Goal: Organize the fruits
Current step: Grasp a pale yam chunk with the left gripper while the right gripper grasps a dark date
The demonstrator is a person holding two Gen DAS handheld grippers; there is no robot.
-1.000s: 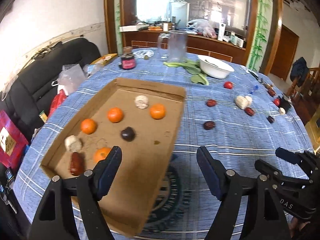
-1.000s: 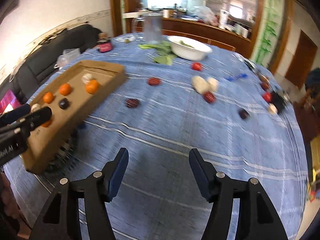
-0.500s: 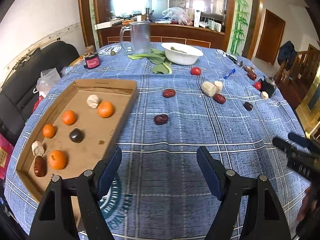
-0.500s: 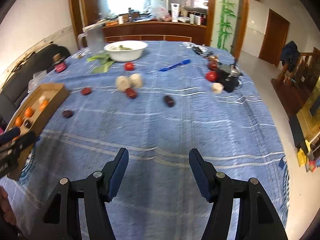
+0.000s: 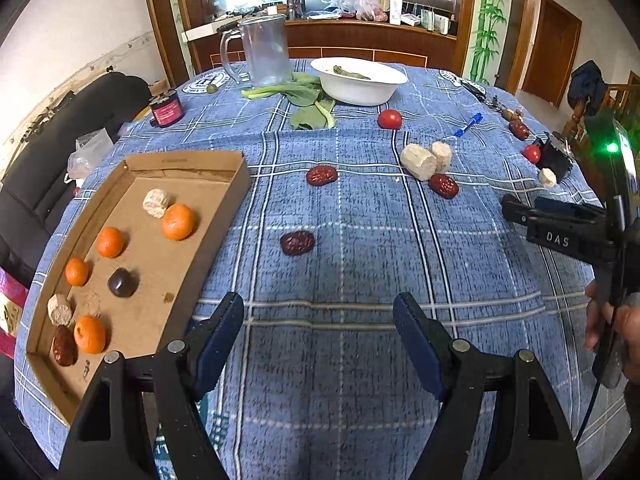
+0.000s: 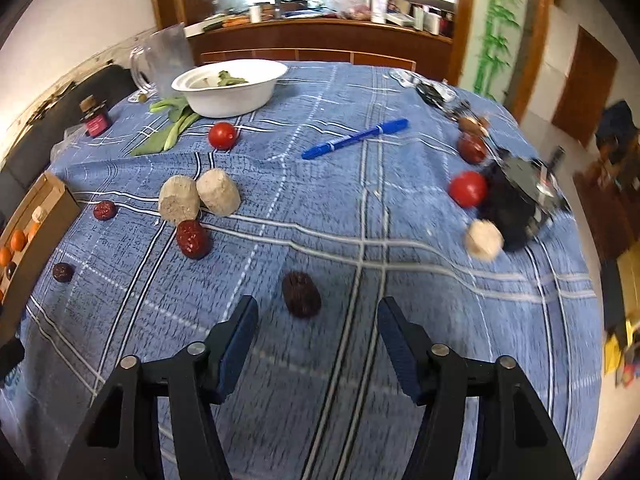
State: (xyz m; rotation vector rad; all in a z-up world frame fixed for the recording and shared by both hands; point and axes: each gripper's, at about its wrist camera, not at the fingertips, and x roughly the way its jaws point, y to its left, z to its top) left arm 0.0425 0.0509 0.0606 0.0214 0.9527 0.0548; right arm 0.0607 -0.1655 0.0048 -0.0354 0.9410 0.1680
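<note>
Fruits lie scattered over the blue checked tablecloth (image 5: 360,360), with a share of them inside the cardboard tray (image 5: 224,208) at its left edge: four oranges, of which the biggest (image 5: 178,221) sits toward the tray's far end, plus pale chunks and dark pieces.

Both tools tilt steeply down toward the cloth. The left gripper (image 5: 319,338) stands released over bare cloth, nothing between its fingers; a wrinkled red date (image 5: 297,243) lies ahead of it, apart from the fingertips, and the tray's right wall is just beside its left finger. A hand (image 5: 616,332) at the right edge holds the other tool's handle.

The right gripper (image 6: 316,326) is released too; its jaws have just been narrowing. A dark date (image 6: 301,294) lies just ahead of the gap between its fingertips, untouched by either pad.
</note>
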